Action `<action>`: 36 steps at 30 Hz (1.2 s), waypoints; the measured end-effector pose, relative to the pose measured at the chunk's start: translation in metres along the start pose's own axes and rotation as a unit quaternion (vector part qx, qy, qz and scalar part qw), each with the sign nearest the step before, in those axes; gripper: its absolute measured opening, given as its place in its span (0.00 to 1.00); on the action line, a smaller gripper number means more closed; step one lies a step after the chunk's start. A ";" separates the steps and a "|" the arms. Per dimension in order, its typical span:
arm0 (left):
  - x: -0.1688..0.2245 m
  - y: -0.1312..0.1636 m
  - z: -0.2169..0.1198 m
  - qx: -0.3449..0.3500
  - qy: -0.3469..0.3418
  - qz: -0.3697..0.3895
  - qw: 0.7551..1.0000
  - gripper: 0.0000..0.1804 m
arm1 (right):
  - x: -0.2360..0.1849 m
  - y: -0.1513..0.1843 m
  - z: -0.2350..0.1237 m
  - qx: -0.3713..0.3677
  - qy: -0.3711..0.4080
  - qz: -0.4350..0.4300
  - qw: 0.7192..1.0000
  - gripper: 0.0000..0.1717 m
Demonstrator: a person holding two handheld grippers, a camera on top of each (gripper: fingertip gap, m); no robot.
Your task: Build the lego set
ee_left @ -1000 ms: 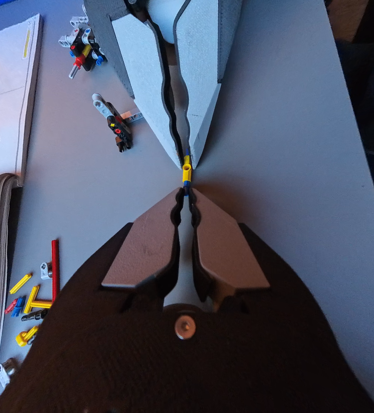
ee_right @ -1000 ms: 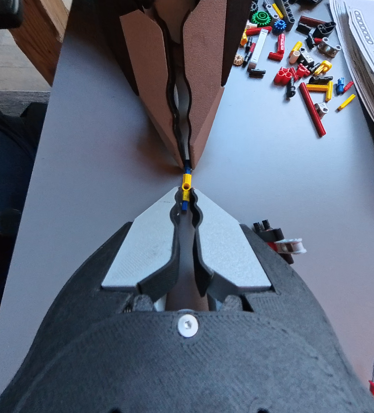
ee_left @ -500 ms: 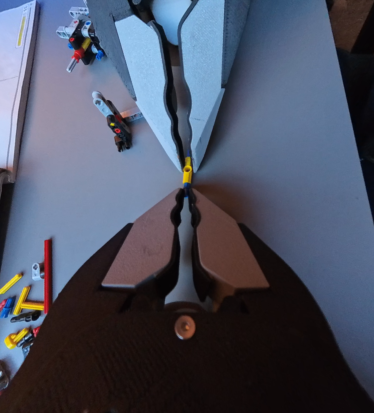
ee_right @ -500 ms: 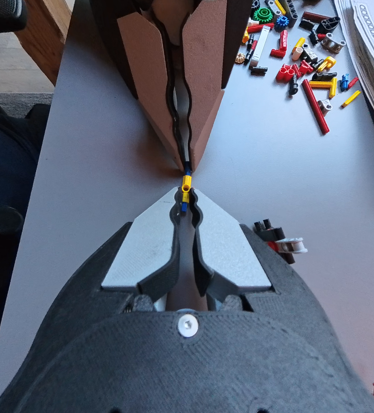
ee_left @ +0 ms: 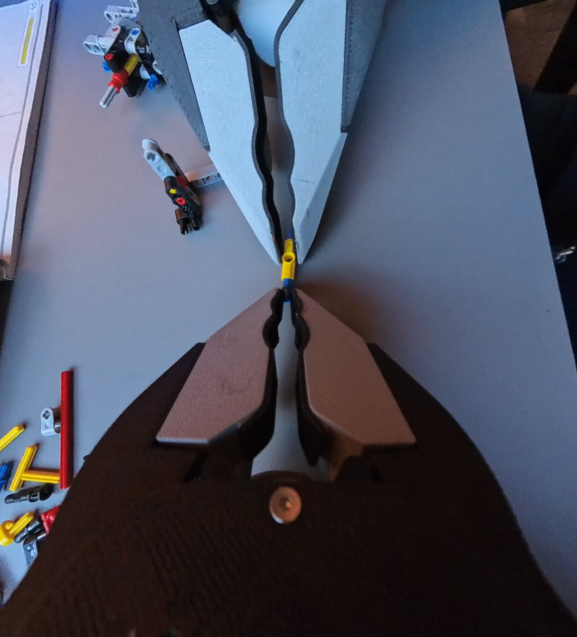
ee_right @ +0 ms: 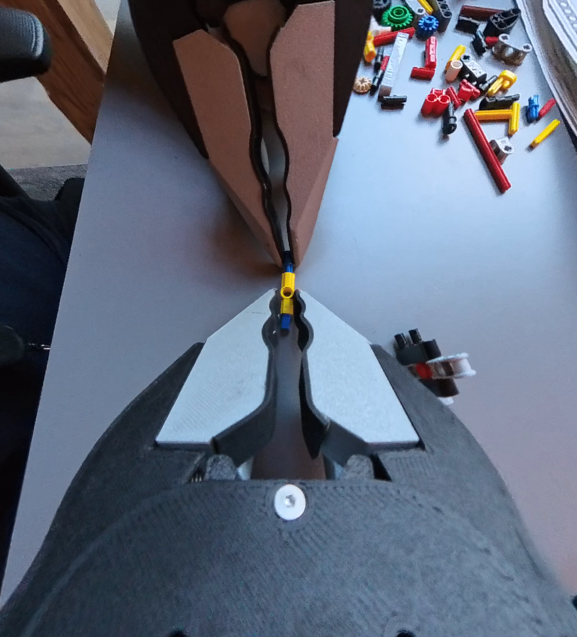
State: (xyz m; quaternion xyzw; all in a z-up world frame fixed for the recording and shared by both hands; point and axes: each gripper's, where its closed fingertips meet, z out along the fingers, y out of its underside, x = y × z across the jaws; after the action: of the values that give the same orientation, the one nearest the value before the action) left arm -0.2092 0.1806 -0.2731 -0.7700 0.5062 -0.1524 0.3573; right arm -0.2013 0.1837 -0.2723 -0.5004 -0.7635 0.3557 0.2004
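My left claw (ee_left: 287,293): brown fingers pinched narrow on the blue pin (ee_left: 287,285) at one end of the piece.
My right claw (ee_right: 287,296): grey fingers clamped on the yellow connector (ee_right: 287,293).
Piece's place: held above the grey table (ee_left: 418,241), bridging both tips.
Long axis: runs straight from one claw to the other.
Nearer claw: neither; tips face each other, just apart.
Loose parts (ee_right: 469,86): well apart.
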 end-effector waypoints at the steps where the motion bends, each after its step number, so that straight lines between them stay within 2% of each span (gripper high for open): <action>1: 0.000 0.000 0.000 -0.002 -0.003 -0.004 1.000 0.01 | 0.001 0.000 0.000 0.000 0.011 -0.006 1.000 0.04; 3: -0.001 -0.001 0.001 -0.005 -0.010 -0.013 1.000 0.01 | 0.003 0.001 -0.001 -0.003 0.037 -0.036 0.999 0.06; 6: -0.001 -0.001 0.001 -0.002 -0.014 -0.028 1.000 0.01 | 0.003 0.001 0.000 -0.005 0.054 -0.054 0.997 0.03; 15: 0.004 -0.004 0.004 0.000 -0.009 -0.010 1.000 0.01 | -0.001 0.004 -0.003 -0.009 -0.013 0.010 1.000 0.02; 30: 0.004 -0.008 0.006 -0.003 -0.012 -0.006 1.000 0.00 | -0.002 0.005 -0.004 -0.012 -0.013 0.002 1.000 0.03; 34: 0.002 -0.008 0.007 -0.003 -0.012 -0.040 0.999 0.01 | 0.000 0.005 -0.006 -0.008 -0.044 0.048 0.998 0.02; 36: 0.000 -0.014 0.004 0.020 -0.006 -0.061 0.998 0.01 | 0.000 0.004 -0.011 0.009 -0.064 0.081 0.995 0.03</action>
State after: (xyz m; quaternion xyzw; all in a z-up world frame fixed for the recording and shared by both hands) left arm -0.1974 0.1851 -0.2661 -0.7931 0.4532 -0.1787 0.3657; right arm -0.1917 0.1885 -0.2677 -0.5348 -0.7286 0.4090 0.1263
